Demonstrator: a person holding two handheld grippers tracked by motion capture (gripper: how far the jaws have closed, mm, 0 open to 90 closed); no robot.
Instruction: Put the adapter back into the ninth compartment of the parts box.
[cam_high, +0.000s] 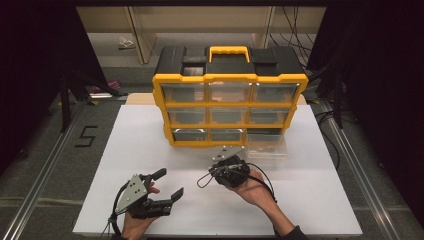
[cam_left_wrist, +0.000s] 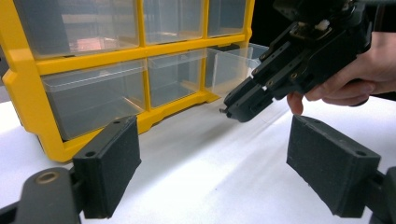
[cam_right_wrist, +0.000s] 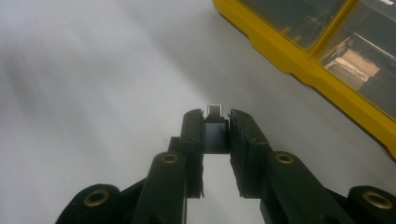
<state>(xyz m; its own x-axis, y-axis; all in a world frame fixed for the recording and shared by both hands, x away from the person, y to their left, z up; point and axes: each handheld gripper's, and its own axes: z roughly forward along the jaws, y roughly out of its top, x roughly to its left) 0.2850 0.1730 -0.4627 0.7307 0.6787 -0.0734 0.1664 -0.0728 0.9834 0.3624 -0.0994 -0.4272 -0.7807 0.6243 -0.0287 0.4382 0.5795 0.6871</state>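
Yellow-framed plastic organiser cabinet (cam_high: 230, 102) with clear drawers and a black top stands at the far middle of the white table surface (cam_high: 310, 200). The high view shows one clear plastic drawer (cam_high: 266, 148) pulled out and resting on the table just beside the cabinet's lower right corner.

The right gripper view gives the detail the high view cannot resolve: the right gripper (cam_right_wrist: 216, 123) has its jaws closed on a small black rectangular connector with a metal tip (cam_right_wrist: 215, 133), held just above the table near the cabinet's yellow base. The left gripper view shows the same metal tip protruding from those jaws.

Left gripper (cam_left_wrist: 215, 163) rests low near the front left of the table (jaws spread wide, nothing between them), aimed toward the cabinet. The right hand (cam_high: 255, 187) grips its tool from behind, angled toward the cabinet.
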